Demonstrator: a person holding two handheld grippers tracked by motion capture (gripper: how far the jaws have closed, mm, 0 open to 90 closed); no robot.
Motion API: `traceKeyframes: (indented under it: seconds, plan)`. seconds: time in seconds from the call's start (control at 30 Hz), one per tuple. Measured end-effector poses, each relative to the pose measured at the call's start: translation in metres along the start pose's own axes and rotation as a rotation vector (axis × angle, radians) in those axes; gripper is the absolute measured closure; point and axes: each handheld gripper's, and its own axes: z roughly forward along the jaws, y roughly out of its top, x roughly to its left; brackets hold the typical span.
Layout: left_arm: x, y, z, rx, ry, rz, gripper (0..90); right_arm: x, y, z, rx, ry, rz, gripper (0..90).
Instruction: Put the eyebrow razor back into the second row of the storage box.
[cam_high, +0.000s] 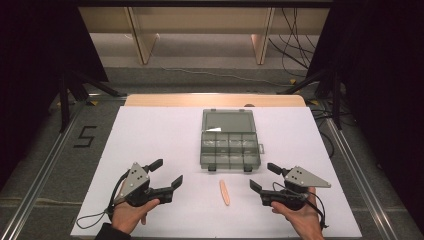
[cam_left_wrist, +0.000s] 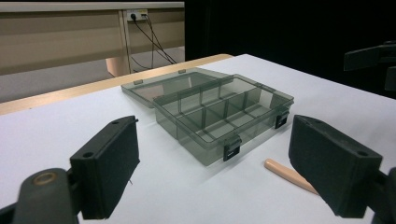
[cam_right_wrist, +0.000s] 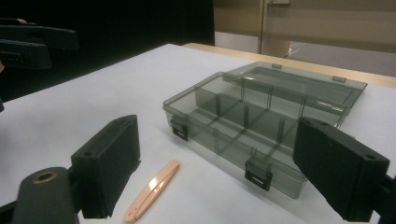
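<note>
Both your tools are released and carrying nothing: the left tool (cam_high: 168, 172) and right tool (cam_high: 262, 176) sit on the worktop (cam_high: 150, 135) with jaws spread. The tweezers (cam_high: 224, 192) lie flat between them, nearer your right tool, just short of the open compartment box (cam_high: 230, 145). They look light, thin, springy and probably slick plastic; pinch across the joined end or mid-length. Nothing blocks the approach, though the box's front latches (cam_right_wrist: 258, 175) sit close beyond.
</note>
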Motion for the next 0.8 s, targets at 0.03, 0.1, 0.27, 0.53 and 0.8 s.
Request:
traceKeyframes:
  seconds: [0.03,0.1,0.27,0.53,0.8]
  plan:
    - [-0.0001,0.0,0.0001,0.0,0.0,-0.002,16.0,-0.0002,0.0,0.0,0.002,-0.002,0.0,15.9]
    - [-0.0001,0.0,0.0002,0.0,0.0,-0.002,16.0,-0.0001,0.0004,-0.0008,0.013,0.004,0.003,15.9]
    - [0.0,0.0001,0.0003,0.001,-0.001,0.003,16.0,-0.001,-0.0002,0.0006,0.011,0.01,-0.003,15.9]
    - [-0.0004,-0.0002,0.0005,0.003,0.0,-0.001,16.0,-0.0013,0.0003,0.0017,0.028,0.016,-0.009,16.0]
    - [-0.0002,-0.0003,0.0019,-0.007,-0.007,0.001,16.0,-0.0021,0.0038,0.0034,0.038,0.014,-0.019,16.0]
